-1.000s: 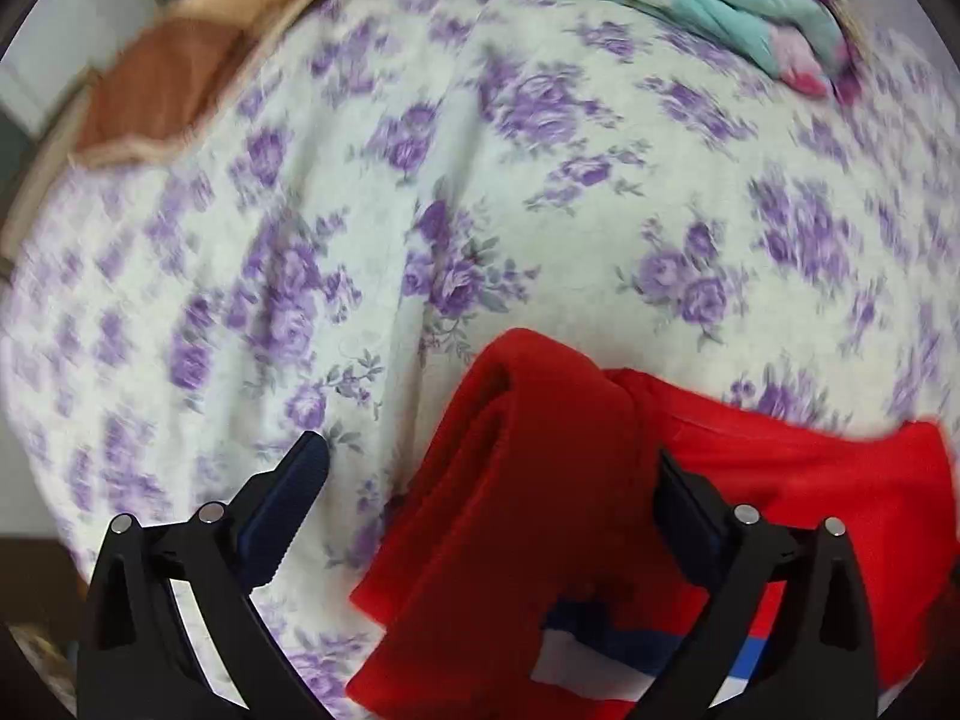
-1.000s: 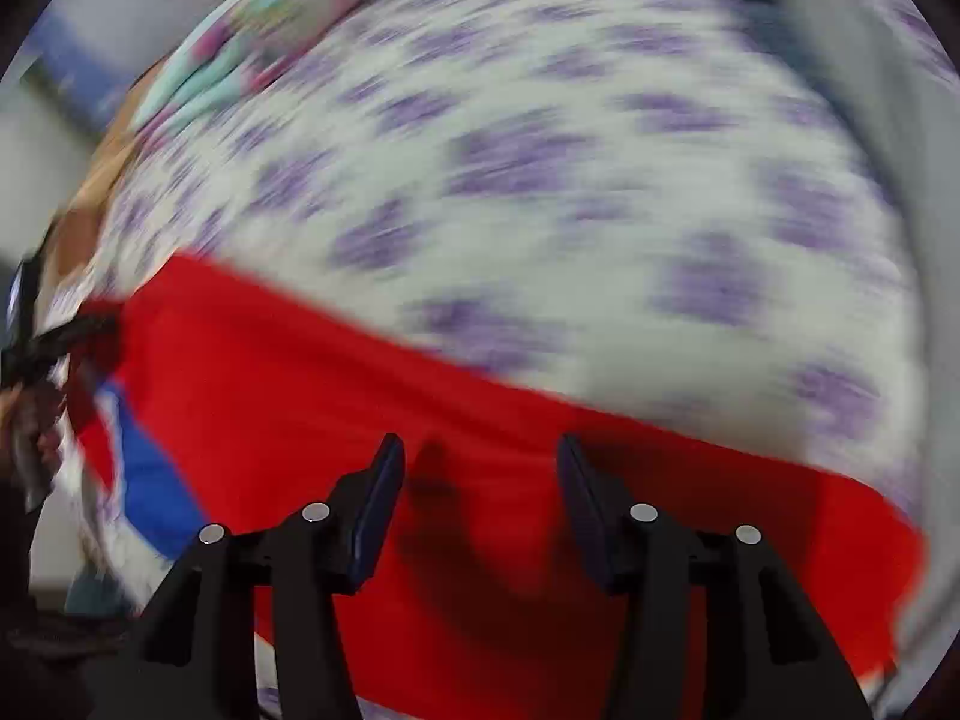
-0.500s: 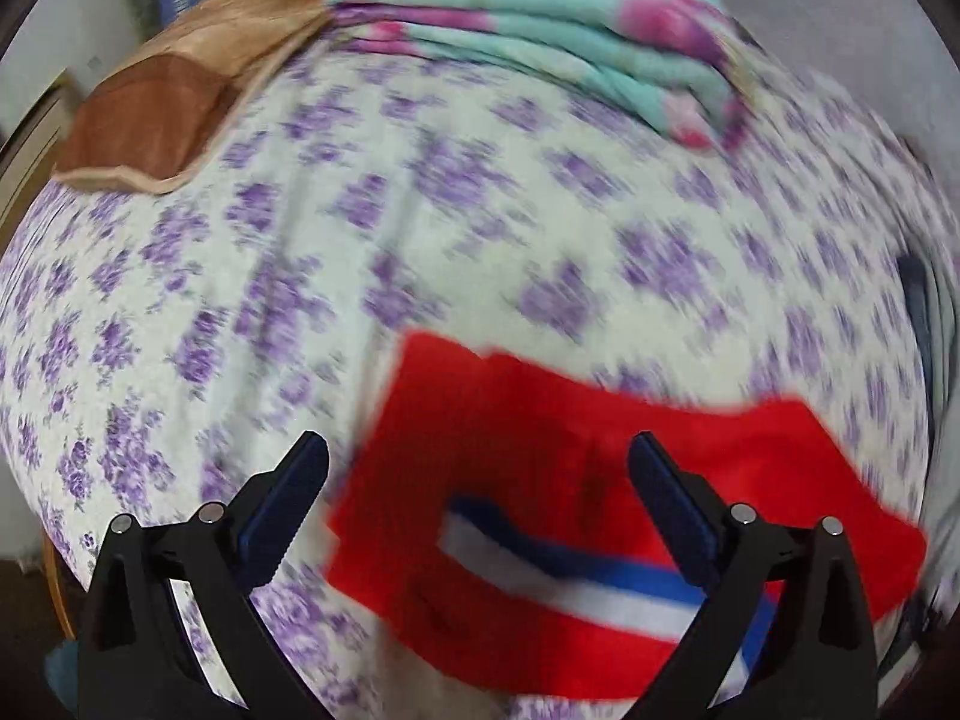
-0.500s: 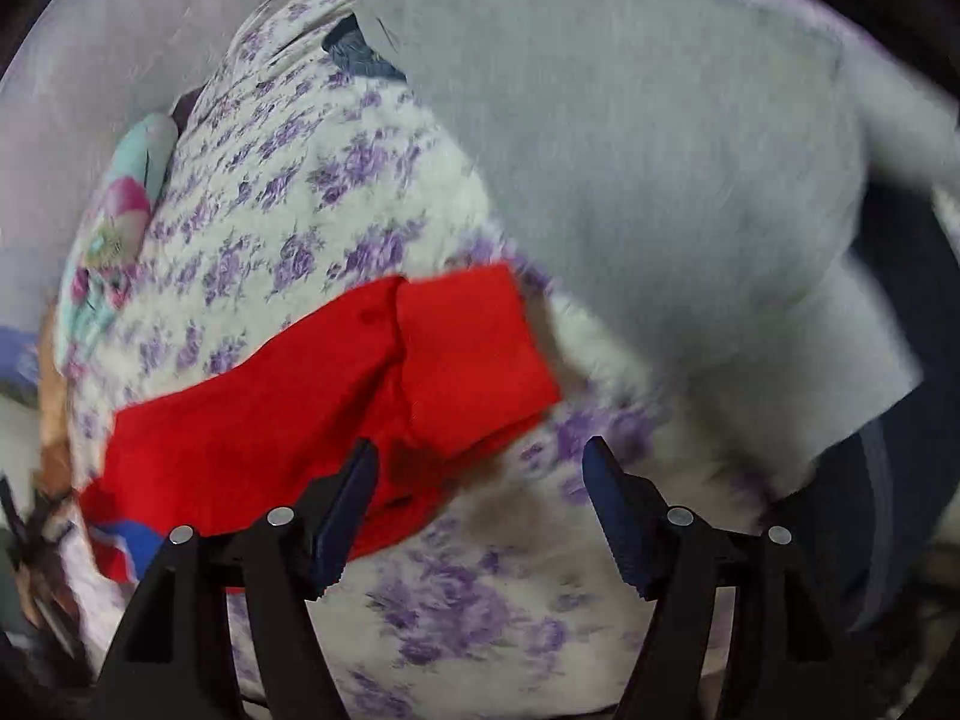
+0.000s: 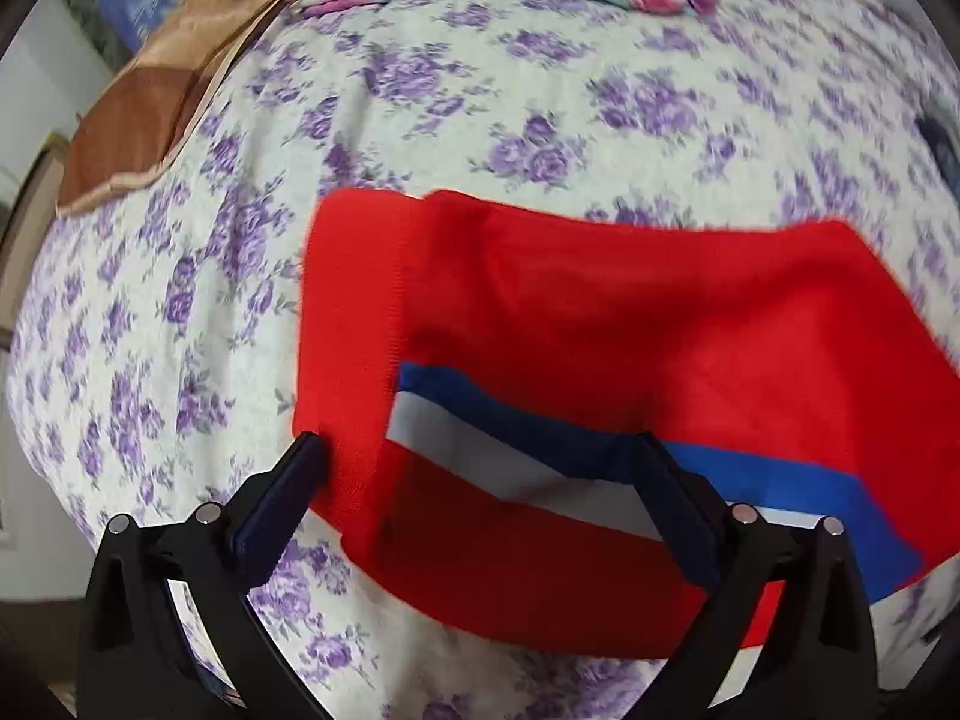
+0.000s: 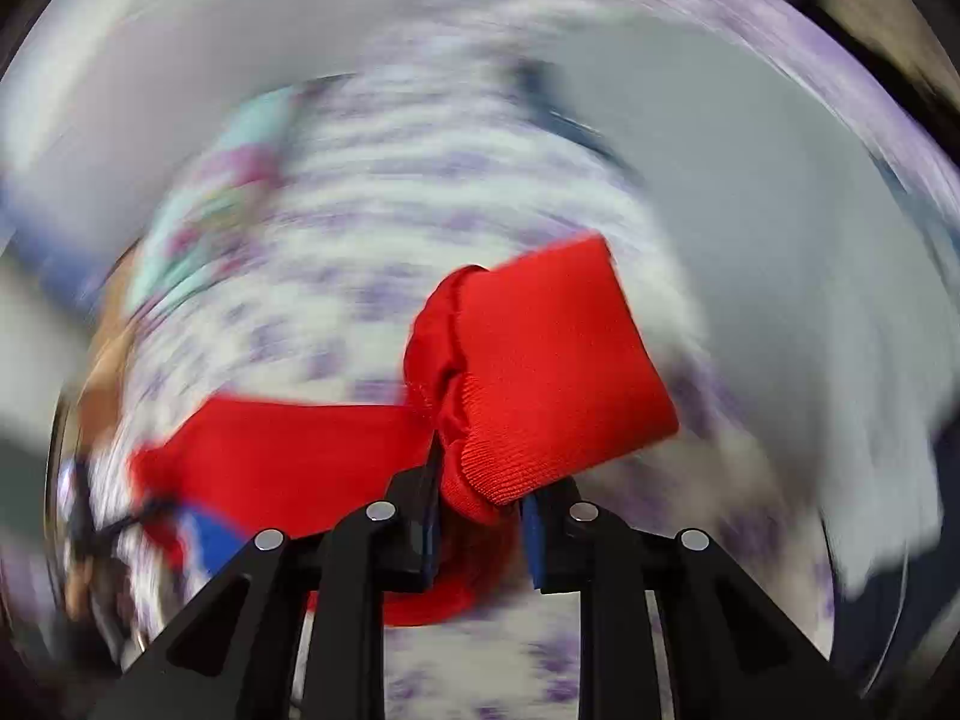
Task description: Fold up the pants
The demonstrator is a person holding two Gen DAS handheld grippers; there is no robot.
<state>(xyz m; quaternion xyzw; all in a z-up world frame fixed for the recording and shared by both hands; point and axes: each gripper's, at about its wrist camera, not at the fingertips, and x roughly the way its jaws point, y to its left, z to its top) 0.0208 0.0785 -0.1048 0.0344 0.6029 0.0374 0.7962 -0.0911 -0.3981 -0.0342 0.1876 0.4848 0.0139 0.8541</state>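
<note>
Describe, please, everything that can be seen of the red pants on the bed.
The red pants look like soft knitted fabric, with a blue and white stripe along one side. They lie partly folded on the purple-flowered bedsheet. The right hand-held gripper has just closed on a ribbed cuff and holds it bunched above the sheet. The left hand-held gripper stands open over the striped end, without pinching it.

No lettering, label, brand mark or number can be read anywhere in either view: the red knit pants [image 5: 600, 324] with a blue-and-white stripe and the purple-flowered bedsheet [image 5: 480, 90] carry only colour and pattern, and the right view is blurred.
</note>
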